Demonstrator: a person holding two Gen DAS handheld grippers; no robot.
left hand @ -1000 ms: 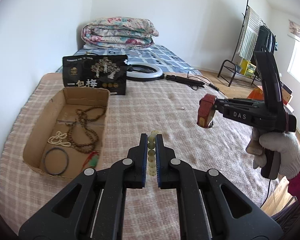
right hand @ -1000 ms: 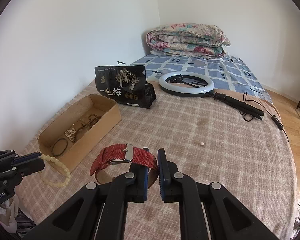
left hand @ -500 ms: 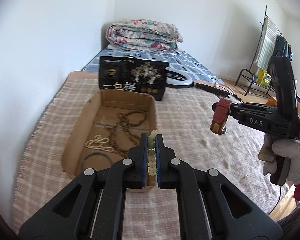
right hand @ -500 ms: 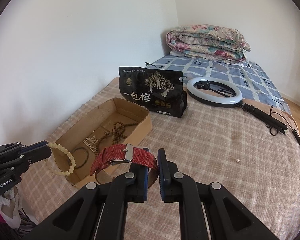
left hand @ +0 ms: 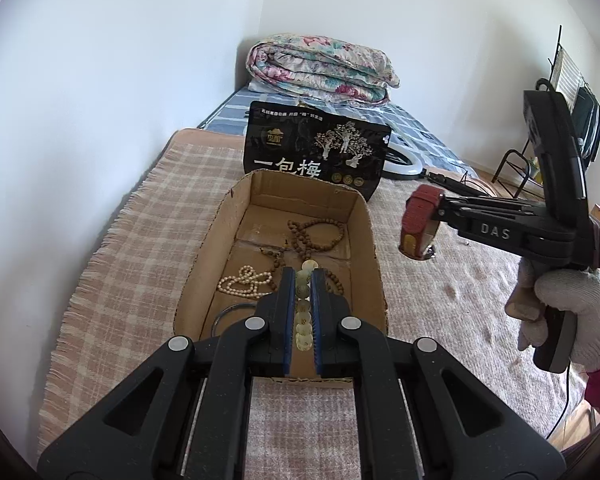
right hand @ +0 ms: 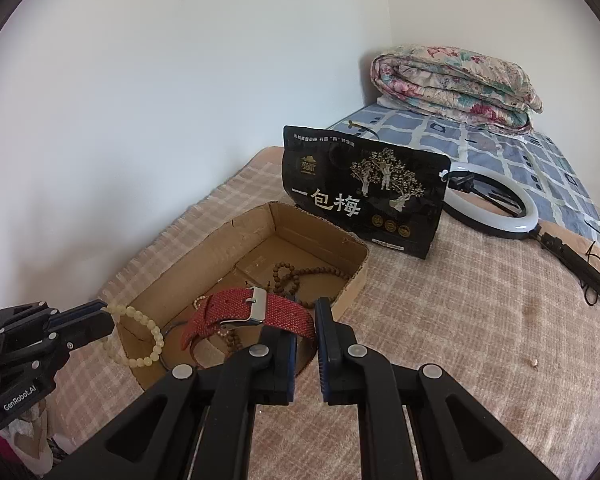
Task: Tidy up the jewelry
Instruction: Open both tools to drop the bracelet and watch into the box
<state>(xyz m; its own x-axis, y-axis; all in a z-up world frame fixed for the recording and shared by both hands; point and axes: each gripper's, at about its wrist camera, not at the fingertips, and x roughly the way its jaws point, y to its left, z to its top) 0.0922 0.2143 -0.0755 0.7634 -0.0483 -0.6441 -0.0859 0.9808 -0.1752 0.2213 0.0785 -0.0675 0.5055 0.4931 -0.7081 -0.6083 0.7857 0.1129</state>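
My left gripper [left hand: 303,276] is shut on a pale bead bracelet [left hand: 302,304] and hangs over the near end of the open cardboard box [left hand: 364,240]. In the right wrist view the left gripper [right hand: 100,316] holds that bracelet [right hand: 148,340] just above the box's near corner [right hand: 204,248]. My right gripper [right hand: 306,320] is shut on a red watch with a woven strap [right hand: 240,312], which hangs over the box's right side. From the left wrist view, the right gripper [left hand: 424,216] and watch [left hand: 418,212] are right of the box. Brown beads [left hand: 320,232], a pearl string [left hand: 244,280] and a dark bangle [left hand: 230,312] lie inside.
A black snack bag [right hand: 364,192] stands against the box's far end, with a ring light [right hand: 496,208] behind it to the right. A folded quilt [left hand: 320,68] lies on the bed. A small bead [right hand: 534,363] rests on the checked cloth. A gloved hand [left hand: 564,312] grips the right gripper's handle.
Both grippers have moved left toward the cardboard box with their loads. The bracelet now hangs over the box's near end, and the watch is over its right side.
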